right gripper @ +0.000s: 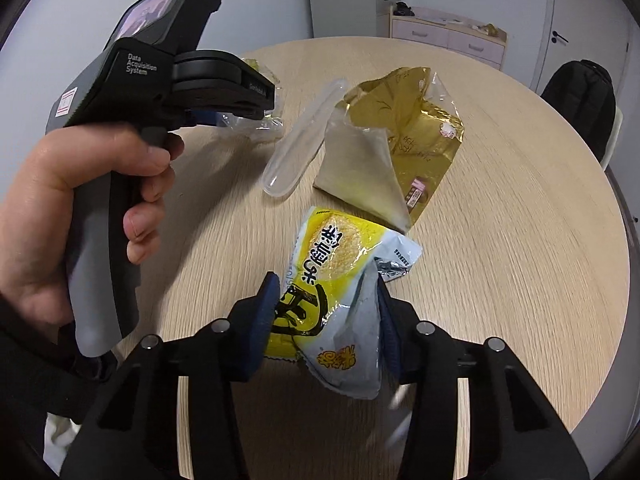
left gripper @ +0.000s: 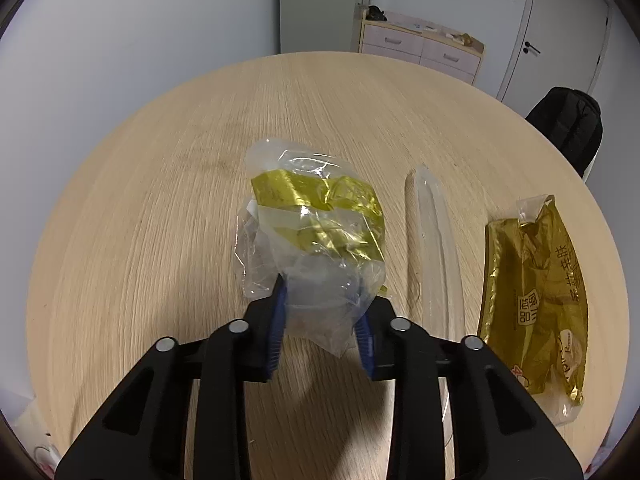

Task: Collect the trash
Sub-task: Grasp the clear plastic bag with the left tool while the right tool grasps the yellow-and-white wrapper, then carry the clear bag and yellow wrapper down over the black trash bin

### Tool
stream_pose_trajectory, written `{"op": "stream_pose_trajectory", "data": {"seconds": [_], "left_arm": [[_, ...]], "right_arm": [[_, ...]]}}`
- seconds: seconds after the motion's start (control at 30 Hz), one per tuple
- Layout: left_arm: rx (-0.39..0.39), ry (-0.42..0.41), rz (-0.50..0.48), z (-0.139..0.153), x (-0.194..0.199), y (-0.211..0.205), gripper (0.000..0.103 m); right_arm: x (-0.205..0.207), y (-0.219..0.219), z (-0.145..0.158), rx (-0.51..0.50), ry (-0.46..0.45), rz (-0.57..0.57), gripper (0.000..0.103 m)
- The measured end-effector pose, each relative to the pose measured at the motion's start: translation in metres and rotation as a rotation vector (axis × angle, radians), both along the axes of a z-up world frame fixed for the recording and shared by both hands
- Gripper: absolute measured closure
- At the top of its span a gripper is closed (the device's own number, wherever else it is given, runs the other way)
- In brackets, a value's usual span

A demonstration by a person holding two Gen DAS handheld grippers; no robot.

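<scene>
My left gripper (left gripper: 322, 300) is shut on a crumpled clear plastic bag with gold foil inside (left gripper: 316, 216), held above the round wooden table (left gripper: 160, 200). My right gripper (right gripper: 326, 292) is shut on a yellow and white snack wrapper (right gripper: 340, 280), lifted just over the table (right gripper: 500, 280). A gold foil wrapper (right gripper: 404, 140) lies flat behind it; it also shows at the right in the left wrist view (left gripper: 536, 292). A clear plastic tray (right gripper: 304, 140) lies beside it, also seen in the left wrist view (left gripper: 434, 248). The left gripper's body (right gripper: 160, 80) and the hand holding it fill the left of the right wrist view.
A black backpack (right gripper: 580, 100) sits on a chair at the table's far right edge. A pink and cream drawer unit (left gripper: 420, 46) stands against the back wall beside a white door (left gripper: 568, 20). White walls surround the table.
</scene>
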State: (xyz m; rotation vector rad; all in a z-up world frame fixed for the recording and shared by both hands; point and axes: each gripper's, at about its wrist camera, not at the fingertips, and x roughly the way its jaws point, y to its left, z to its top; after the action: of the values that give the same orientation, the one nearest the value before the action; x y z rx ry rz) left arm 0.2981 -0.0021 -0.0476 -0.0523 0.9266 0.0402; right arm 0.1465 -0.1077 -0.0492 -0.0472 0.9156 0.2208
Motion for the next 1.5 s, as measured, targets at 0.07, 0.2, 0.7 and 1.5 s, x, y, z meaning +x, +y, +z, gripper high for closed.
{"op": "stream_pose_trajectory", "data": {"seconds": [0.07,0.2,0.7,1.5], "left_arm": [[0.006,-0.003,0.003,0.001,-0.003,-0.001,0.076],[0.016,-0.009,0.010,0.001,-0.012,-0.003,0.078],[0.002,-0.010,0.010,0.009,-0.035,0.001,0.079],[-0.021,-0.050,0.007,0.033,-0.120,0.010,0.079]], "right_arm": [[-0.003,0.000,0.001,0.003,-0.002,0.004,0.068],[-0.004,-0.003,0.001,0.016,-0.005,0.002,0.085],[-0.018,-0.011,0.011,-0.001,-0.048,-0.031,0.088],[-0.059,-0.005,0.032,-0.033,-0.111,-0.025,0.088]]}}
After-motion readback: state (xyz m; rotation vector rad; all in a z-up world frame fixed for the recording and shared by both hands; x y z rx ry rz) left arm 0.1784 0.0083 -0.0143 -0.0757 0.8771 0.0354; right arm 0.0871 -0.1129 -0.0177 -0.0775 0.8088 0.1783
